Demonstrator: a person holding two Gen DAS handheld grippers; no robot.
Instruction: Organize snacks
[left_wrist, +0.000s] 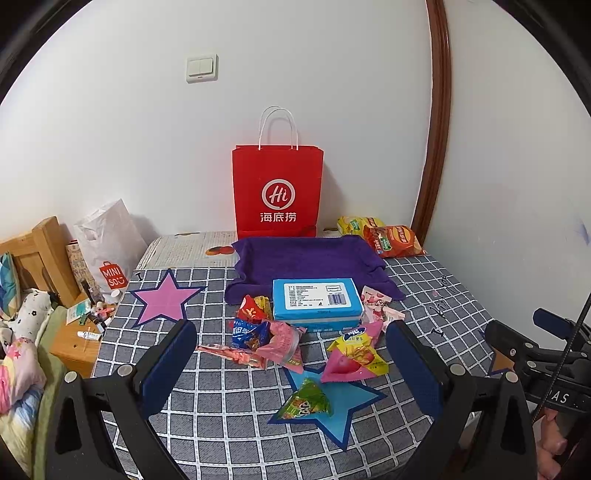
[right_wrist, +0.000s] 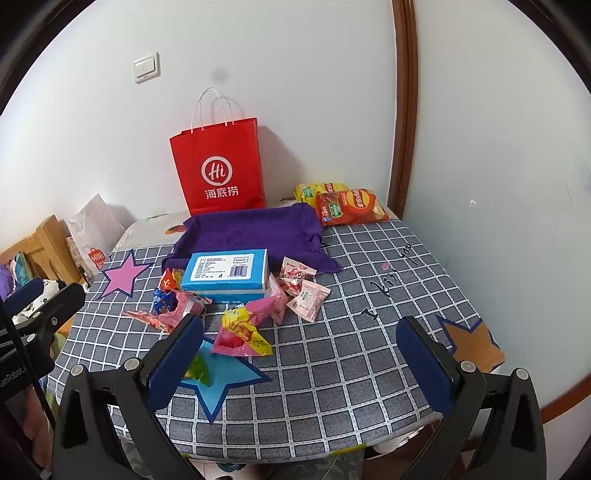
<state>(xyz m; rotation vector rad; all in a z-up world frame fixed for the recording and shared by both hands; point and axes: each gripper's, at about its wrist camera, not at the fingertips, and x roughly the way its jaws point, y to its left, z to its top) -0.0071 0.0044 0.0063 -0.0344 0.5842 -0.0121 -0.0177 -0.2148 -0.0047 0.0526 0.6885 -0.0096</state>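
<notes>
**Two open grippers over a table scattered with snacks**

Several small snack packets (left_wrist: 280, 343) lie loose at the centre of both views, on a table (right_wrist: 351, 354) covered with a grey cloth in white grid lines. They are crinkled foil packs in pink, red, blue and yellow. A green packet (left_wrist: 306, 400) rests on a blue star (left_wrist: 347, 406) stuck to the cloth, in the lower middle of the left wrist view. Just behind the pile sits a blue box (left_wrist: 316, 301) with a white label on top, its far edge on a purple towel (left_wrist: 303, 262). Behind the towel a red paper bag (left_wrist: 277, 192) with white handles stands upright against a white wall. To the right of the bag, near the table's far corner, lie a red chip bag (right_wrist: 349, 206) and a yellow chip bag (right_wrist: 308, 192), touching each other.

The left gripper (left_wrist: 291, 365) hangs low in its frame with its blue-padded fingers spread wide, holding nothing. The right gripper (right_wrist: 301, 354) is likewise spread and empty.

A pink star (left_wrist: 166, 299) marks the cloth at centre left. Only the left wrist view shows the wooden nightstand (left_wrist: 74, 343) with small clutter at lower left, beside bedding. Only the right wrist view shows an orange star (right_wrist: 472, 343) at the table's right edge and pale pink packets (right_wrist: 306, 291) clear of the box.
</notes>
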